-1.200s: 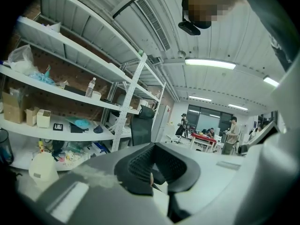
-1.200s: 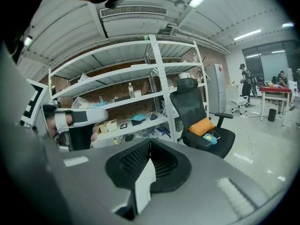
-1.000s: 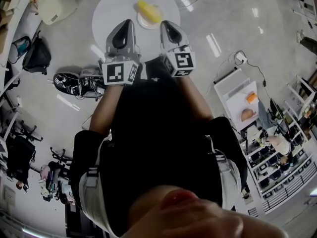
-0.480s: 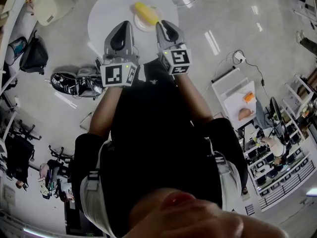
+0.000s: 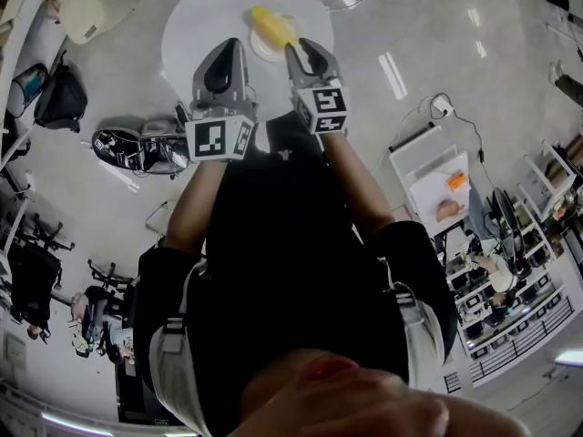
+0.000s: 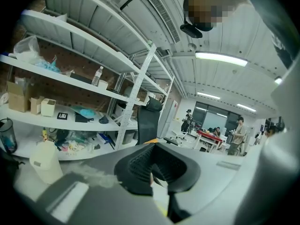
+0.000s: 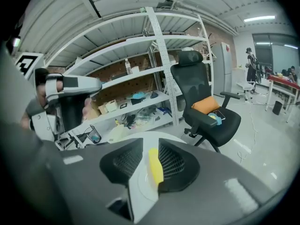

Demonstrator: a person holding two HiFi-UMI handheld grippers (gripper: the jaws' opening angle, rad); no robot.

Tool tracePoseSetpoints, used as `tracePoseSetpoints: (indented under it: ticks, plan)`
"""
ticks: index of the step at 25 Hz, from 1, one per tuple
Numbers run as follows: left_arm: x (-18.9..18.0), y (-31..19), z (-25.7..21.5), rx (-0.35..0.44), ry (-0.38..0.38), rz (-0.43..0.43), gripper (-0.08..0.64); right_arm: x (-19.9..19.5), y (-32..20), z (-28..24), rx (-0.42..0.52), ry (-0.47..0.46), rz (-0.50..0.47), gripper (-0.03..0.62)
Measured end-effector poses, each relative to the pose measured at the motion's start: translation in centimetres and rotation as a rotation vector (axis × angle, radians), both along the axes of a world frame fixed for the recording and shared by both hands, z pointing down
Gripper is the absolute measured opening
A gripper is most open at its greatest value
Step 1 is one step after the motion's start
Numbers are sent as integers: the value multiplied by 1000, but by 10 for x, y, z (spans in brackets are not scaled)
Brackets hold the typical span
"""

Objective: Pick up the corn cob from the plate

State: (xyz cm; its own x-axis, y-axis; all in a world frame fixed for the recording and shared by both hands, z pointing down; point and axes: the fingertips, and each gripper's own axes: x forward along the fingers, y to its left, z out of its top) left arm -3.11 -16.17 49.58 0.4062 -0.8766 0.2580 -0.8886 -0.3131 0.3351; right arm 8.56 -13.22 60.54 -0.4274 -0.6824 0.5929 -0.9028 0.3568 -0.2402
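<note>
A yellow corn cob [image 5: 271, 24] lies on a small white plate [image 5: 262, 45] on the round white table [image 5: 200, 16]. My right gripper [image 5: 301, 51] hangs just short of the plate's near edge, tilted down toward it. Its jaws have just been opening and nothing is between them. In the right gripper view the corn cob [image 7: 155, 165] and plate [image 7: 139, 189] show through the gap of the right gripper [image 7: 151, 159]. My left gripper [image 5: 233, 45] hovers over the table left of the plate, jaws together. The left gripper [image 6: 153, 172] shows only a thin slit.
A black office chair [image 7: 206, 111] with an orange cushion stands beyond the table, before metal shelves [image 7: 140, 78]. On the floor lie a beige bin [image 5: 86, 12], a black bag [image 5: 64, 98] and dark shoes [image 5: 137, 148]. A white cart [image 5: 437, 180] is at the right.
Both grippers have sunk toward the table. The right one has come closer to the plate's edge and its jaws have parted. The left one's jaws stay together.
</note>
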Motion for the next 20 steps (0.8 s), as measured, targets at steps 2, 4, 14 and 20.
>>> tracePoseSetpoints:
  ticks: [2, 4, 14, 20]
  plan:
    - [-1, -2, 4, -6, -1, -3, 6, -2, -1, 6, -16, 1, -8, 118]
    - [-2, -5, 7, -11, -2, -4, 6, -3, -3, 12, -29, 2, -14, 126]
    - [-3, -15, 22, -35, -4, -9, 6, -6, -2, 53, -113, 35, -59, 160]
    - [-9, -20, 34, -56, 1, -22, 6, -9, -4, 81, -159, 60, -84, 176]
